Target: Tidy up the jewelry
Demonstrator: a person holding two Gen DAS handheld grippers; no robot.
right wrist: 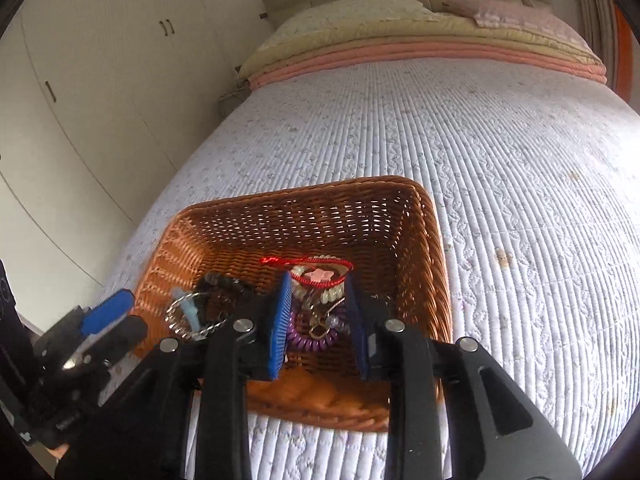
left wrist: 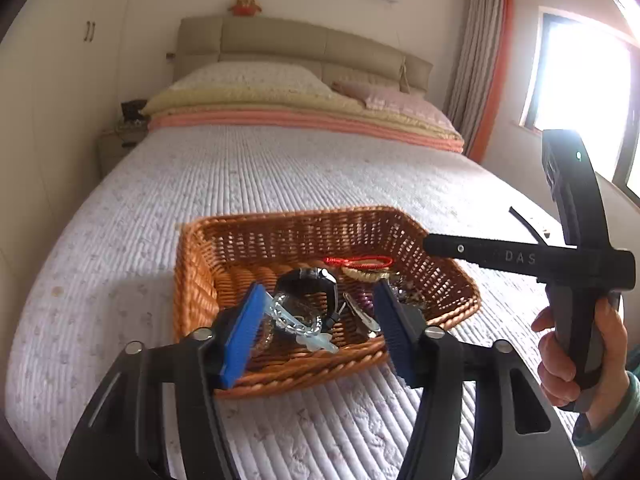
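A brown wicker basket (left wrist: 200,264) (right wrist: 416,224) sits on the bed and holds jewelry: a red cord bracelet (left wrist: 358,261) (right wrist: 320,264), a black watch (left wrist: 306,284), a silver chain with a pale blue clip (left wrist: 296,322) (right wrist: 188,312), a purple coil tie (right wrist: 316,342) and a pearl bracelet (right wrist: 332,294). My left gripper (left wrist: 316,334) is open over the basket's near rim, empty. My right gripper (right wrist: 318,320) is open above the basket's contents, empty; its handle (left wrist: 576,264) shows in the left wrist view.
The bed's white quilted cover (left wrist: 280,184) (right wrist: 500,160) stretches beyond the basket to folded blankets and pillows (left wrist: 304,116). White wardrobes (right wrist: 100,80) stand on the left, a window (left wrist: 580,76) on the right.
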